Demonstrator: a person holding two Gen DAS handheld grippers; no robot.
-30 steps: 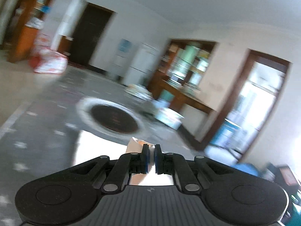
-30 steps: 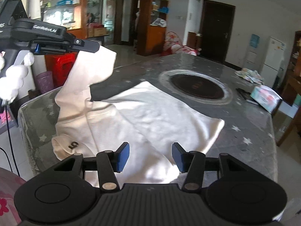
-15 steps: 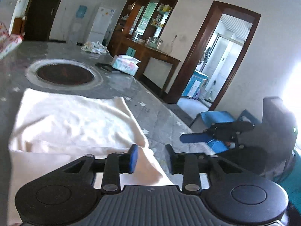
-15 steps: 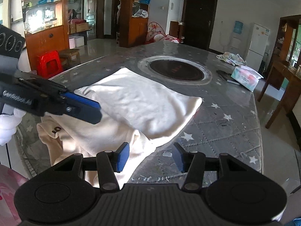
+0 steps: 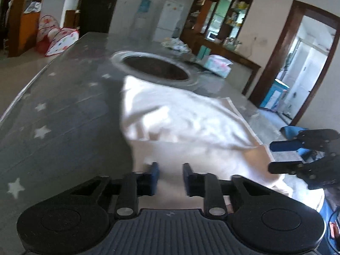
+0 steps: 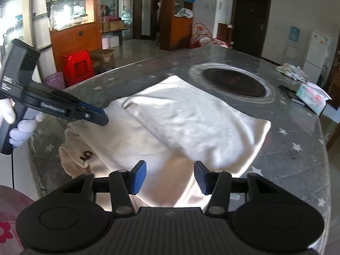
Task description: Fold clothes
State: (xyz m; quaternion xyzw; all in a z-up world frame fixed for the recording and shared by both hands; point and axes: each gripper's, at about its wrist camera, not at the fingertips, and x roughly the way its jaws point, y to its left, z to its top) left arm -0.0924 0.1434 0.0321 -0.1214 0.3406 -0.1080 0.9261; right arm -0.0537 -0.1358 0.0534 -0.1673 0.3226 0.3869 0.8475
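A cream garment [image 6: 180,127] lies on the grey star-patterned table [image 6: 297,148], with one part folded over the rest. It also shows in the left wrist view [image 5: 180,123]. A sleeve cuff with a dark mark [image 6: 85,155] hangs near the table's near-left edge. My right gripper [image 6: 170,176] is open and empty, just above the garment's near edge. My left gripper [image 5: 169,179] is open and empty over the garment's near part; it also appears in the right wrist view [image 6: 93,116] at the left. The right gripper shows in the left wrist view [image 5: 297,155] at the right.
A round dark burner [image 6: 233,82] is set in the table beyond the garment. A tissue pack [image 6: 312,95] and a dark flat object [image 6: 286,91] lie at the far right. A red stool [image 6: 78,68] and cabinets stand on the floor to the left.
My left gripper let go of the raised garment part, which now lies folded over. It then opened and swung back over the garment's near left side. My right gripper stayed open.
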